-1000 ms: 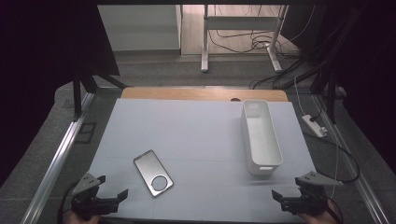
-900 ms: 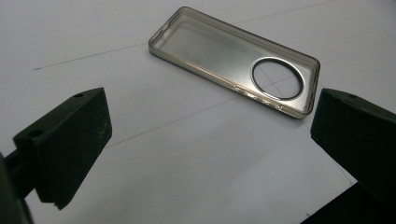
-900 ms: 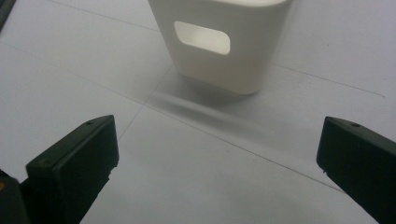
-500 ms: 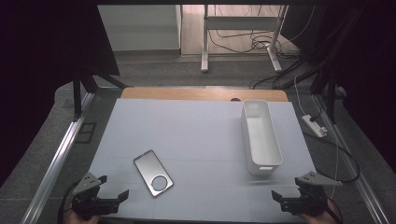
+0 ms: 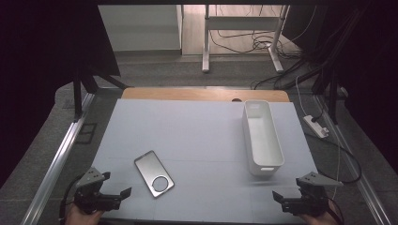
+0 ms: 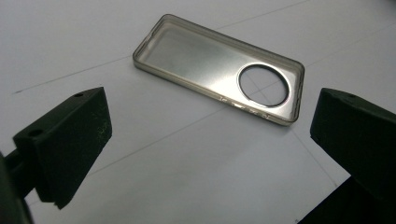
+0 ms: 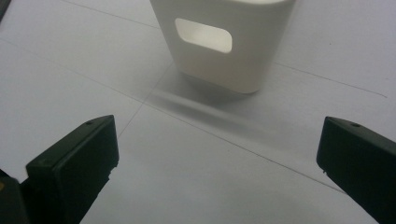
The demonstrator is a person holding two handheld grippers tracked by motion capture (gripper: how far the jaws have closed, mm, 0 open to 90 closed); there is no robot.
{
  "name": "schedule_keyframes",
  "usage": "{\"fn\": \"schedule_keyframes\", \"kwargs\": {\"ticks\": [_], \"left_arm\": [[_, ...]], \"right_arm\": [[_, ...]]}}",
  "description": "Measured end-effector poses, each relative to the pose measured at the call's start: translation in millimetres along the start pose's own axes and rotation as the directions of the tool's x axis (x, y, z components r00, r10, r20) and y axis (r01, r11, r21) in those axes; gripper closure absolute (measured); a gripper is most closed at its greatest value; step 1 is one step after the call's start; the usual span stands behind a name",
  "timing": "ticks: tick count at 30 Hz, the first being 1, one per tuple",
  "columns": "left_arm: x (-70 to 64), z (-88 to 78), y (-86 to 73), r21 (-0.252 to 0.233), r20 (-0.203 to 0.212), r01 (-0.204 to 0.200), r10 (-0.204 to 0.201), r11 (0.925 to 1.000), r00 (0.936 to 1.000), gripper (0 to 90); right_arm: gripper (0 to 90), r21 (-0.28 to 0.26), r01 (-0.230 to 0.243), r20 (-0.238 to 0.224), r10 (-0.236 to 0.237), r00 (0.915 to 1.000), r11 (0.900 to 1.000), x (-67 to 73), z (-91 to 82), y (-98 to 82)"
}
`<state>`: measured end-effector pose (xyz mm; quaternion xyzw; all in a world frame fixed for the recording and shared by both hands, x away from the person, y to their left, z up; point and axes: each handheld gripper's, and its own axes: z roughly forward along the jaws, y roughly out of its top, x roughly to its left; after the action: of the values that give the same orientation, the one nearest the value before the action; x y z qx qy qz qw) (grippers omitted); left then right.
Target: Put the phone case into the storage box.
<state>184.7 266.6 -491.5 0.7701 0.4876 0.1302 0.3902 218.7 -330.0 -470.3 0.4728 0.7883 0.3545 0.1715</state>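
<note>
Translucent grey plastic forms the phone case (image 5: 154, 173), which lies flat and open side up on the white counter (image 5: 197, 136), its round camera cut-out at the end nearer the person. A white oblong bin (image 5: 262, 137) stands well apart from the case toward the right gripper's side, with a handle slot in its near end wall. The left gripper (image 5: 111, 197) sits at the near counter edge, just beside the case's near end, its fingers (image 6: 70, 144) spread wide and empty; in the left gripper view the case (image 6: 219, 74) lies ahead between them. The right gripper (image 5: 287, 200) rests near the bin's near end, fingers (image 7: 74, 163) likewise wide apart, holding nothing.
</note>
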Motion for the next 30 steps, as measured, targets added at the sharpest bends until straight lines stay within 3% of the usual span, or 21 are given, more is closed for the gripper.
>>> {"fn": "schedule_keyframes", "kwargs": {"ticks": [8,30], "left_arm": [[-2.0,9.8,11.2,0.056,0.006,-0.037,0.036,0.9978,0.9993,0.0],[-5.0,39.6,45.9,0.126,0.067,-0.092,0.084,0.9878,0.9942,0.1]], "right_arm": [[0.0,0.002,0.002,0.001,-0.002,1.0,1.0,-0.3,0.7,0.4],[0.0,0.014,0.0,0.003,0.0,1.0,1.0,0.0,2.3,1.3]]}}
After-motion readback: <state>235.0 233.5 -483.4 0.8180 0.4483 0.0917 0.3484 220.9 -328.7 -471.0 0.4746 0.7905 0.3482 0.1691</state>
